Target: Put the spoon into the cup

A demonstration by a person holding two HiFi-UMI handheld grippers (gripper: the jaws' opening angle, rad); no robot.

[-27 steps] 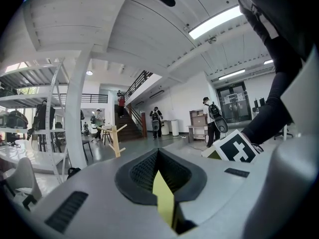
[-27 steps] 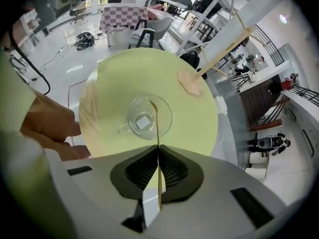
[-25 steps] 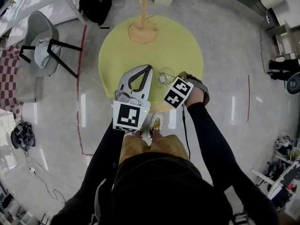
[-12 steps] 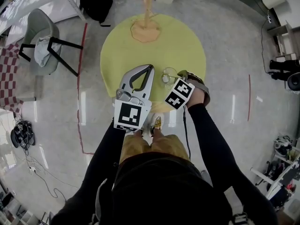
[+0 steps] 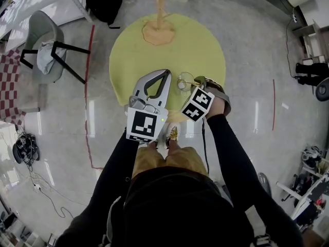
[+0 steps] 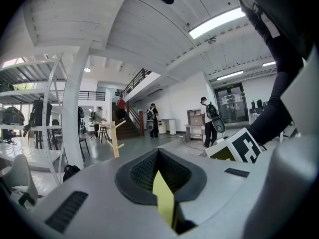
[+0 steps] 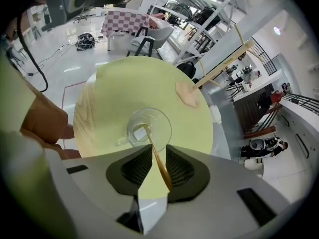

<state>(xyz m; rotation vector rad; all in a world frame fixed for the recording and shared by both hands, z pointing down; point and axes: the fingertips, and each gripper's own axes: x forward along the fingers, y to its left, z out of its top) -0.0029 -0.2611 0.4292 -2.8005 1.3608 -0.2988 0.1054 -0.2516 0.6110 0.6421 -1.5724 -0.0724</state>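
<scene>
Right gripper point(image 7: 152, 152) is clamped on the spoon point(image 7: 159, 166). It points straight ahead, tip over the cup point(image 7: 162, 123) mouth just in front. Left gripper point(image 6: 158, 157) is closed and empty.

"What's on the bench point(image 5: 205, 45)?"

"It's round and yellow. A wooden stand point(image 5: 160, 14) sits at its far edge, and a glass cup point(image 5: 184, 81) sits toward the near edge."

"And the grippers?"

"The left gripper point(image 5: 163, 77) is over the near edge, pointing away, just left of the cup. The right gripper point(image 5: 195, 82) meets the cup from the right. Its marker cube covers most of its jaws."

"Around it?"

"A grey chair point(image 5: 43, 40) on the left, a black backpack point(image 5: 105, 1) beyond."
</scene>
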